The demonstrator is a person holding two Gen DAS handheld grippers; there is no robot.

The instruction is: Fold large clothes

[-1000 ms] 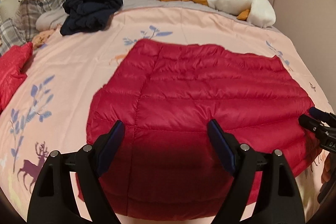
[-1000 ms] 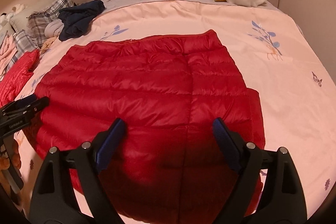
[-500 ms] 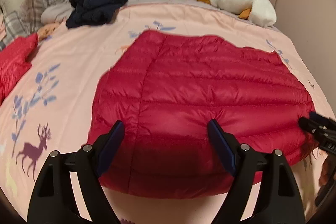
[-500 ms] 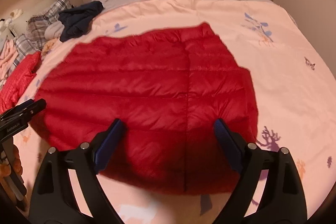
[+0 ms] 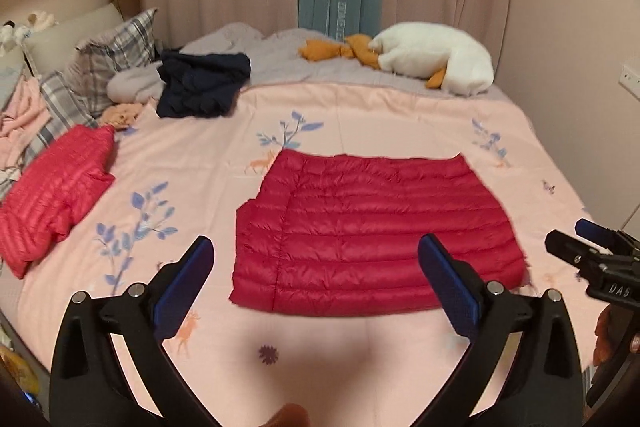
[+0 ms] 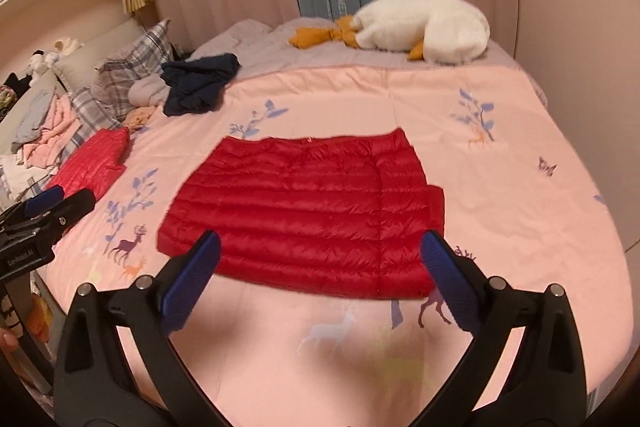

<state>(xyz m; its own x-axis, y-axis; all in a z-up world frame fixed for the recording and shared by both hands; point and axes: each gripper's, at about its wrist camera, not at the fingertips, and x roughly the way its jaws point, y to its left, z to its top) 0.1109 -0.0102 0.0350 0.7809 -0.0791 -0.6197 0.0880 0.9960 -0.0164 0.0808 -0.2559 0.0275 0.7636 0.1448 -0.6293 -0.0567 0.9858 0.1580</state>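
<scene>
A red quilted down jacket [image 5: 376, 231] lies folded into a flat rectangle on the pink printed bed cover [image 5: 360, 119]; it also shows in the right wrist view [image 6: 308, 207]. My left gripper [image 5: 316, 267] is open and empty, raised above the jacket's near edge. My right gripper [image 6: 320, 259] is open and empty, also raised above the near edge. The right gripper shows at the right edge of the left wrist view [image 5: 596, 259], and the left gripper at the left edge of the right wrist view [image 6: 40, 223].
A second folded red jacket [image 5: 56, 187] lies at the left. A dark navy garment [image 5: 200, 87], plaid pillows [image 5: 112, 55] and loose clothes sit at the far left. A white plush goose [image 5: 436, 55] lies at the head by the curtains.
Both grippers have pulled back and up from the jacket, so it looks smaller and farther. The jacket stays flat on the bed. Both stay open.
</scene>
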